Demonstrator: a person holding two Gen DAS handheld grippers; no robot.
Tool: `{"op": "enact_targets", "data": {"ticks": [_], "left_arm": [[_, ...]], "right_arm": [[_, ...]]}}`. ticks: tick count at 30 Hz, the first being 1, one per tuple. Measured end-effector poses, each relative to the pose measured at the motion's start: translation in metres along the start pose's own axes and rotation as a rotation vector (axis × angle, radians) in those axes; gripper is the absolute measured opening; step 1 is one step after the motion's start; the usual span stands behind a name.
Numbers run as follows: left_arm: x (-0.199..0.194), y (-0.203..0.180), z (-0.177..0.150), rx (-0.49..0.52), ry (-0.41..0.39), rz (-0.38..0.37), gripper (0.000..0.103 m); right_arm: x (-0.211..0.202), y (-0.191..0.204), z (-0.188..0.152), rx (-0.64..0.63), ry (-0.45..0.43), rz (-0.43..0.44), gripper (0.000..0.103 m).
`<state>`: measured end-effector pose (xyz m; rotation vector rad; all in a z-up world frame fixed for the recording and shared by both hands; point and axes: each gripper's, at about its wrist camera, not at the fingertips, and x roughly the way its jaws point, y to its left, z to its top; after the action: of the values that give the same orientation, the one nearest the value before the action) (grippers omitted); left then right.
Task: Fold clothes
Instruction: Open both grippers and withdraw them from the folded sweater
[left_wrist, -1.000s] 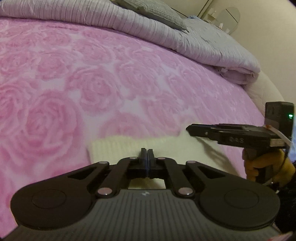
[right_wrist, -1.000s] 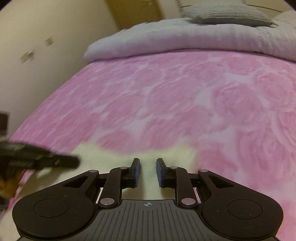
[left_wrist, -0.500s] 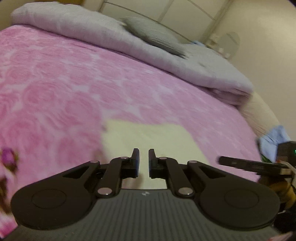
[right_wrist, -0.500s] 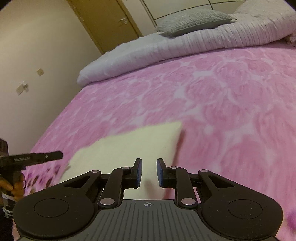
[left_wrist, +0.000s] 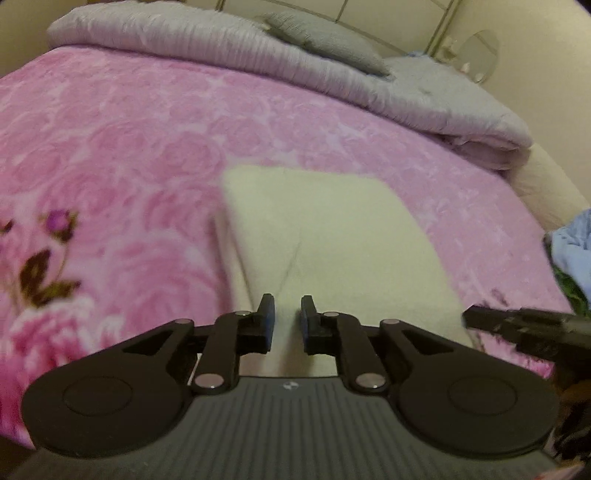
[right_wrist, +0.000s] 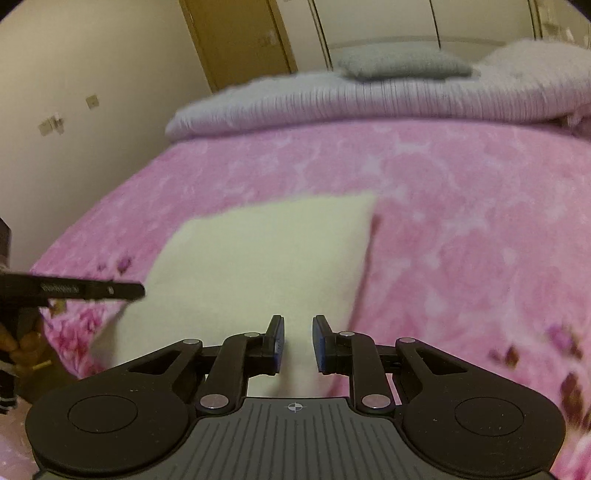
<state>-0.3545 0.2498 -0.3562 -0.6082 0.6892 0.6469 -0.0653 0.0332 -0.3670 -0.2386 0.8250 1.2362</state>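
A cream garment (left_wrist: 332, 236) lies folded into a flat rectangle on the pink rose-patterned bed; it also shows in the right wrist view (right_wrist: 258, 266). My left gripper (left_wrist: 287, 314) is open and empty, raised above the garment's near edge. My right gripper (right_wrist: 298, 338) is open and empty, also above the near edge. The right gripper shows side-on at the right of the left wrist view (left_wrist: 517, 325). The left gripper shows side-on at the left of the right wrist view (right_wrist: 74, 290).
A rolled lilac-grey duvet (left_wrist: 258, 48) and a grey pillow (right_wrist: 402, 64) lie across the bed's far end. A blue cloth (left_wrist: 572, 247) sits off the bed's right side. A wall and a wooden door (right_wrist: 236, 37) stand to the left.
The left gripper was shut on the garment's edge a second ago and has opened. Both grippers have pulled back and up, so the whole folded garment now shows.
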Motion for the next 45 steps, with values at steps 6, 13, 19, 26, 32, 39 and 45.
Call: {"op": "enact_targets", "data": {"ticks": [6,13,19,26,32,39,45], "left_arm": [[-0.023,-0.019,-0.009,0.027,0.022,0.096,0.020],[-0.024,-0.031,-0.018,0.061,0.049,0.139,0.022],[-0.013,-0.029,-0.027,0.063,0.074,0.179,0.032],[-0.035,-0.034,-0.032,0.083,0.065,0.162,0.030],[-0.045,-0.045,-0.043,0.103,0.075,0.176,0.032],[-0.057,-0.053,-0.060,0.114,0.080,0.160,0.032],[-0.068,-0.055,-0.079,0.111,0.079,0.155,0.033]], "right_arm": [[-0.005,0.015,-0.002,0.021,0.013,-0.047,0.020],[-0.019,0.024,-0.010,0.027,0.003,-0.035,0.020],[-0.003,0.021,-0.023,0.028,0.059,-0.072,0.020],[-0.014,0.029,-0.020,0.036,0.095,-0.101,0.021],[-0.026,0.043,-0.021,0.059,0.110,-0.122,0.064],[-0.038,0.057,-0.030,0.061,0.122,-0.134,0.064],[-0.046,0.066,-0.047,0.054,0.123,-0.136,0.064]]}}
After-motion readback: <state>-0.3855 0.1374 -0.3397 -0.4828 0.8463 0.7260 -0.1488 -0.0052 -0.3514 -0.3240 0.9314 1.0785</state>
